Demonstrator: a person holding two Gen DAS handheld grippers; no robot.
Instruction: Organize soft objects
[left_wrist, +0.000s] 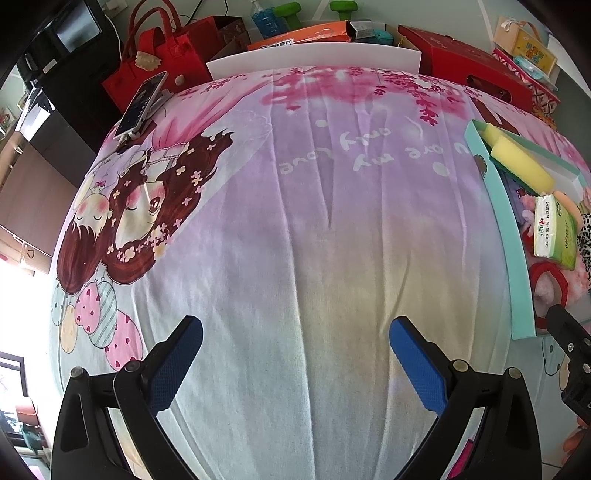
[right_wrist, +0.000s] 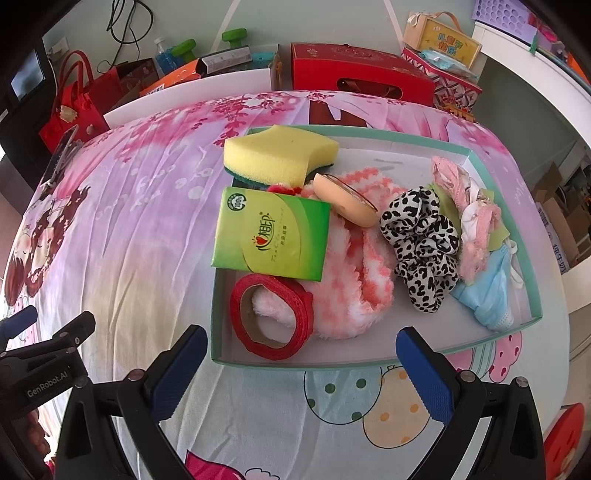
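1. Right gripper (right_wrist: 295, 373) hangs at the bottom of its own view with jaws spread wide and nothing between them, just short of the near wall of the tray (right_wrist: 369, 360).
2. Nearest soft thing to it is the red ribbon roll (right_wrist: 271, 317), lower centre of the frame, straight ahead of the left finger and lying flat in the tray's near-left corner, partly on the pink fluffy cloth (right_wrist: 343, 280).
3. Green tissue pack (right_wrist: 271, 236) lies beyond the roll, mid-frame, its long axis running up the frame and slightly leaning; it overhangs the tray's left wall.
4. Yellow sponge (right_wrist: 280, 155) sits further up, at the far-left corner, also poking over the wall.
5. To the right of centre lie the leopard scrunchie (right_wrist: 421, 243), a pink lace piece (right_wrist: 465, 206) and a blue mask (right_wrist: 484, 295).
6. Left gripper (left_wrist: 295, 365) is also spread and empty, over bare bedsheet (left_wrist: 295, 221); in its view the tray (left_wrist: 513, 258) lies off at the right edge.
7. Judgement: the right gripper is much the nearer, and a short forward reach should meet the ribbon roll first.
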